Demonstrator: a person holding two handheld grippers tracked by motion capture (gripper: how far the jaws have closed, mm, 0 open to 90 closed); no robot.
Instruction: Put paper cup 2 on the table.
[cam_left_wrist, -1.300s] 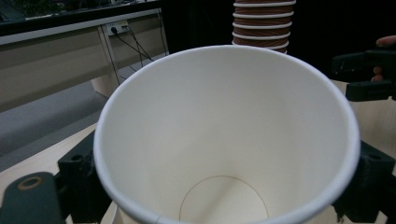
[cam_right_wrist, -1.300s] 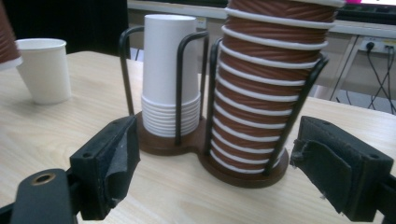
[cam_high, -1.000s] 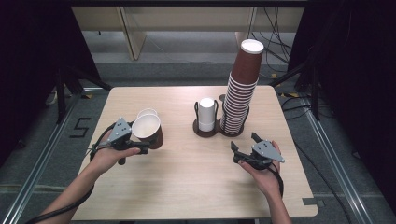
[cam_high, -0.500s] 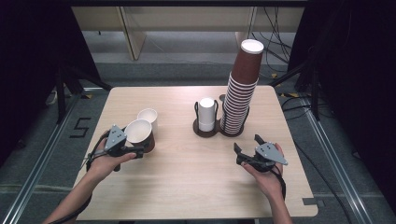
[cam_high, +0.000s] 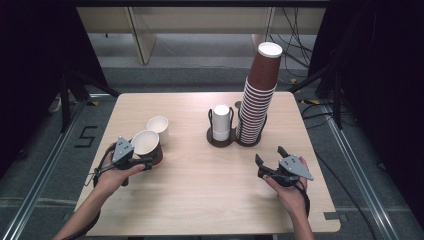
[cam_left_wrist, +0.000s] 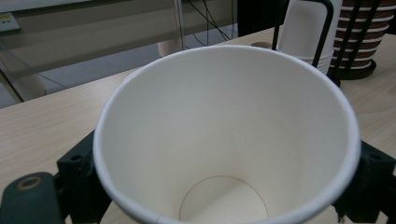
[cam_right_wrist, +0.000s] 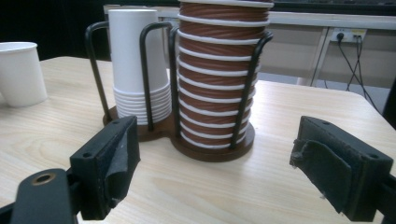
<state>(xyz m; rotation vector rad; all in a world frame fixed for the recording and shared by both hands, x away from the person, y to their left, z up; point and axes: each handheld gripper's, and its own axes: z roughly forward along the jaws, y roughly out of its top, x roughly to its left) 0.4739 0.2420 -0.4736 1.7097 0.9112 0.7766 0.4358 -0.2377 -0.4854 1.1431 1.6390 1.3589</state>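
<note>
My left gripper (cam_high: 146, 161) is shut on a brown paper cup (cam_high: 148, 146) with a white inside, held low over the table's left side. In the left gripper view the cup's white interior (cam_left_wrist: 224, 140) sits between the two black jaws. A single white cup (cam_high: 159, 127) stands just behind it. At the table's middle a dark holder (cam_high: 234, 142) carries a short stack of white cups (cam_high: 221, 121) and a tall stack of brown cups (cam_high: 257, 100). My right gripper (cam_high: 269, 155) stands open and empty at the front right, and its view faces the holder (cam_right_wrist: 205, 151).
The right gripper view shows the white stack (cam_right_wrist: 137, 60), the brown stack (cam_right_wrist: 219, 70) and the lone white cup (cam_right_wrist: 21, 72) at far left. Bare wooden tabletop (cam_high: 200, 195) lies between the two hands. Dark floor and cables surround the table.
My left gripper has carried the brown cup down and slightly toward the person, uncovering the white cup behind it. The right gripper has stayed put.
</note>
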